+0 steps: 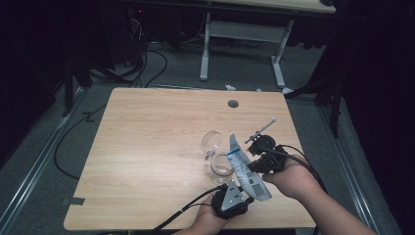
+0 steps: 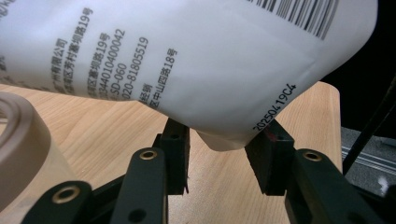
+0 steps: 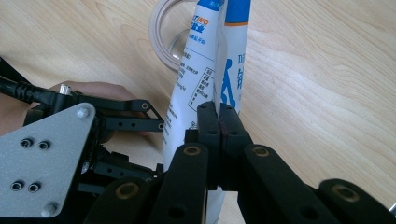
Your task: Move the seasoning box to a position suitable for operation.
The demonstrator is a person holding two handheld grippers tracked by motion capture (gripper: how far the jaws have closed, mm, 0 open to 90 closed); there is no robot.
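The white pouch (image 2: 196,60) reads "20250419C4" beside a barcode, plus "020-81805519"; its Chinese lines look too small to make out.

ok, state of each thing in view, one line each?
pouch: held off the table, tilted, sealed edge pinched by the right gripper
right hand-held gripper: shut on the pouch's flat edge
left hand-held gripper: jaws around the pouch's bottom corner, contact unclear
glass jar: upright, open, under the pouch
clear lid: off the jar, beside it on the table
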